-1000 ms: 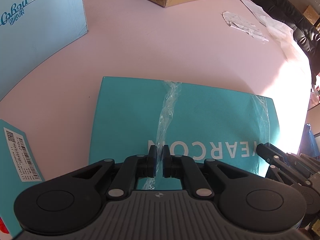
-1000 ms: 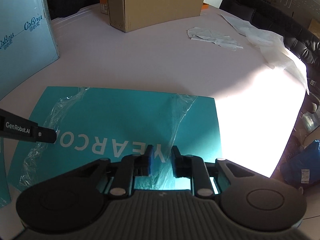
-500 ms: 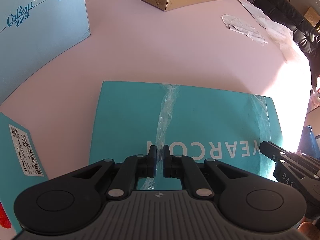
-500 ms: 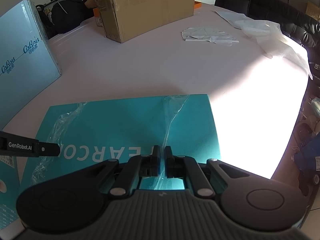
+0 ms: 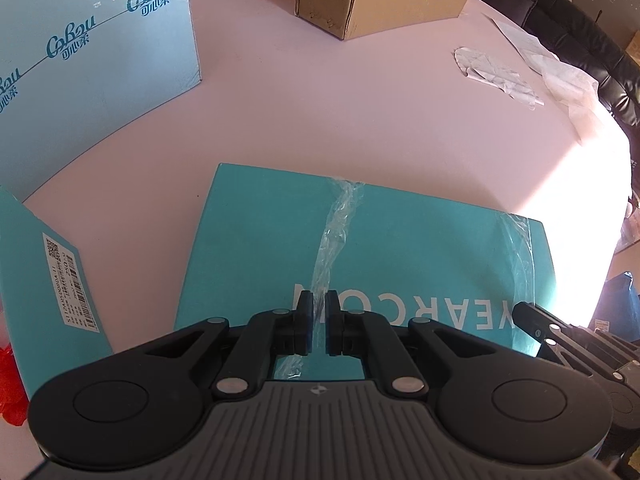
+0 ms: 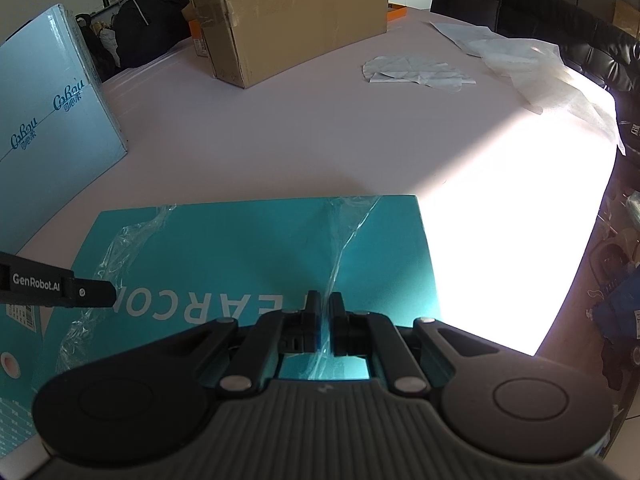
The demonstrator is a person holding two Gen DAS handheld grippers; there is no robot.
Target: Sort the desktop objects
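Pinching w/ both: your left gripper (image 5: 319,322) had its fingers (image 5: 305,320) pressed together on a clear plastic strip (image 5: 336,232); your right gripper (image 6: 325,322) pinched the second strip (image 6: 352,236), just closed.
- Item: teal flat box (image 5: 256,240), "YEARCON" print, lying flat on the pale surface (image 5: 320,100), directly under both grippers.
- Beside it, left: teal carton w/ barcode label (image 5: 48,280).
- Far left: light-blue box (image 5: 92,64), upright.
- Far side: brown cardboard box (image 6: 296,12); crumpled white paper (image 6: 416,72) to the right.
- Background: a person (image 6: 152,20), seated.
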